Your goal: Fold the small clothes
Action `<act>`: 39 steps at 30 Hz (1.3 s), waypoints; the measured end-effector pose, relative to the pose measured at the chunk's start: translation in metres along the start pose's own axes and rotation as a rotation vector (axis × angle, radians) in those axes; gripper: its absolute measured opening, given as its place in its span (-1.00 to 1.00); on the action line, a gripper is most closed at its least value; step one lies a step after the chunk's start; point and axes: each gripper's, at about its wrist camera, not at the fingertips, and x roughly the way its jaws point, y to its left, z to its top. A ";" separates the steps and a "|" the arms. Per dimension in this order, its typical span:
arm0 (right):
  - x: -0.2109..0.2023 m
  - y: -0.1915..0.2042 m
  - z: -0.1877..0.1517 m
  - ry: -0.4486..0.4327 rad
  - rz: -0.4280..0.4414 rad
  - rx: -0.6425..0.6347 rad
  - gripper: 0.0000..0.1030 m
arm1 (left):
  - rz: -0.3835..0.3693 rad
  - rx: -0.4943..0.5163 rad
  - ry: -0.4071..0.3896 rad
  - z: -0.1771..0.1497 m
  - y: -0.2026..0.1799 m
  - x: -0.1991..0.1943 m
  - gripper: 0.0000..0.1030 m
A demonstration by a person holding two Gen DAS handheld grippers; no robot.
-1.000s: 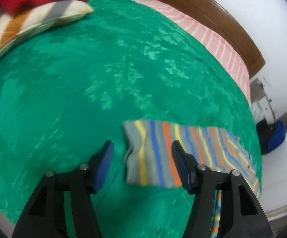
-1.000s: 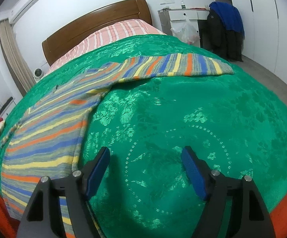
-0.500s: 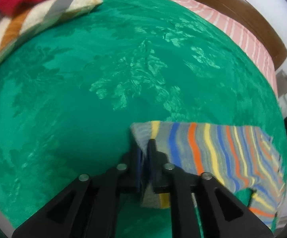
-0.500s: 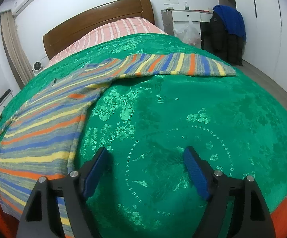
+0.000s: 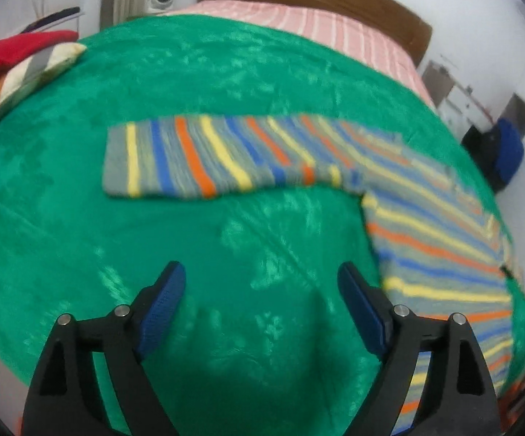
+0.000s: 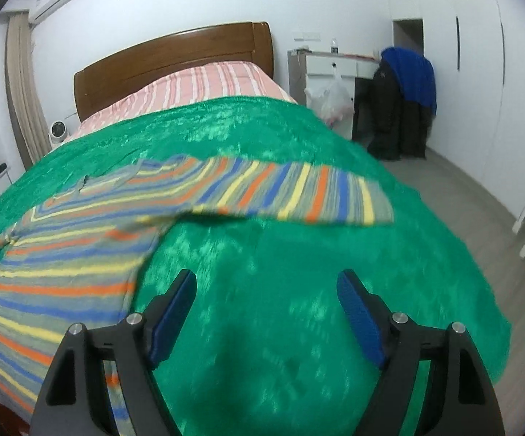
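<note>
Left hand-held gripper (image 5: 262,287) is hanging over the green bedspread (image 5: 80,200), jaws spread wide, gripping nothing. Right hand-held gripper (image 6: 266,294) is likewise gaping wide and carrying nothing. Striped sweater (image 5: 425,225) is lying flat on the bedspread; its left sleeve (image 5: 208,156) is stretching out sideways ahead of the left gripper, and its right sleeve (image 6: 291,192) is reaching out ahead of the right one.

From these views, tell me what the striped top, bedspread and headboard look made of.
Striped top: soft knit, probably cotton or wool; matte, limp.
Bedspread: green plush or satin-like fabric; shiny leaf pattern.
Headboard: varnished brown wood; glossy, smooth.
</note>
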 end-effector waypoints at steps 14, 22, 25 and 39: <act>0.061 0.000 -0.033 0.043 -0.095 -0.060 0.68 | 0.102 0.151 -0.061 -0.024 -0.014 0.026 0.99; 0.058 0.002 -0.035 0.036 -0.102 -0.063 0.69 | 0.116 0.160 -0.063 -0.028 -0.024 0.029 0.99; 0.058 0.004 -0.036 0.034 -0.109 -0.069 0.69 | 0.119 0.161 -0.063 -0.029 -0.025 0.029 0.99; 0.058 0.006 -0.037 0.031 -0.116 -0.074 0.69 | 0.132 0.165 -0.059 -0.030 -0.025 0.028 0.99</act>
